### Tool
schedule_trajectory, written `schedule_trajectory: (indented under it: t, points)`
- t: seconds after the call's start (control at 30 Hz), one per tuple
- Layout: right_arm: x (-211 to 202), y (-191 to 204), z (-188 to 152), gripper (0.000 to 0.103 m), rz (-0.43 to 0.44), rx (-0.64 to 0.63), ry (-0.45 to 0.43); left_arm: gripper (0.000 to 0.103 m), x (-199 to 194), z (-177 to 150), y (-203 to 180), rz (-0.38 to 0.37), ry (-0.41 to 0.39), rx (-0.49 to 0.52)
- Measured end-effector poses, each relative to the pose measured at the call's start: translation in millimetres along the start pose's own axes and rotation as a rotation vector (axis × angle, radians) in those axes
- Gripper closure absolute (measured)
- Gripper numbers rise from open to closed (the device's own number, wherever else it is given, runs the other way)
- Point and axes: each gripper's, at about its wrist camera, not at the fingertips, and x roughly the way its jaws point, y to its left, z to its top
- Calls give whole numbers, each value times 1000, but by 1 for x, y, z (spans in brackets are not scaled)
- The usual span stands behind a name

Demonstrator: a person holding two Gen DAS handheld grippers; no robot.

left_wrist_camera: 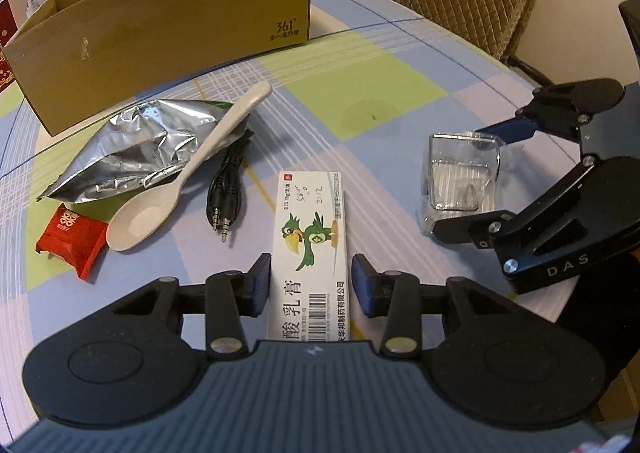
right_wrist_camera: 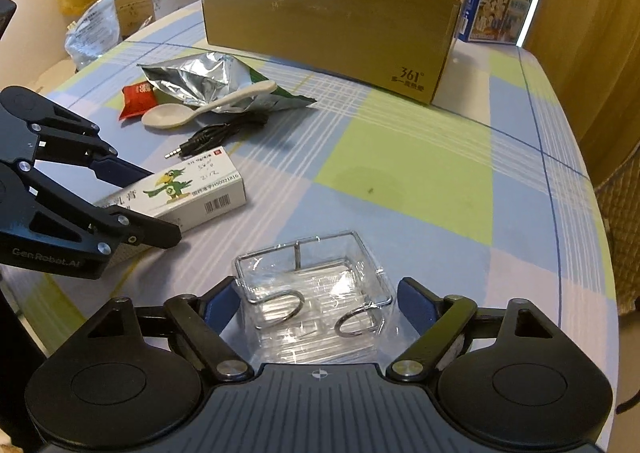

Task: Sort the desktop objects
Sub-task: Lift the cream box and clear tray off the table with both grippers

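Left gripper (left_wrist_camera: 311,280): held spread, the white ointment box (left_wrist_camera: 310,249) bracketed between its fingers; contact could not be told.
Right gripper (right_wrist_camera: 316,303): also held wide, the wire rack in clear wrap (right_wrist_camera: 316,293) framed between its fingers with gaps seen on both sides.
Ointment box: laid flat on the checked tablecloth (right_wrist_camera: 404,173), parrot side up.
Wire rack: set on the cloth, well apart from the box.
Pile beyond: a silver foil bag (left_wrist_camera: 140,149) was seen with a pale spoon (left_wrist_camera: 176,189) leaned across it, a black audio cable (left_wrist_camera: 226,193) just beside, a red packet (left_wrist_camera: 72,241) near the spoon's bowl.
Cardboard box (left_wrist_camera: 160,37): stood open-topped at the table's far side.
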Motion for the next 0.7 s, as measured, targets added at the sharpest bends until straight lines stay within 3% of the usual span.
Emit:
schedule_trajectory:
  t: [0.2,0.27,0.37,0.7]
  points:
    - [3,2,0,21,8,-19,-26,67,2,-3,-2,4,-11,-12]
    - [5,3,0,32,14,-18,-26,70,2,-3,-1,5,-13,-14]
    - [3,2,0,38,3,5,-39,70,2,-2,-1,5,-11,-21]
    - [-26,-6,5,39,-49,73,-72,70,-16,-2,-8,8,-21,-47]
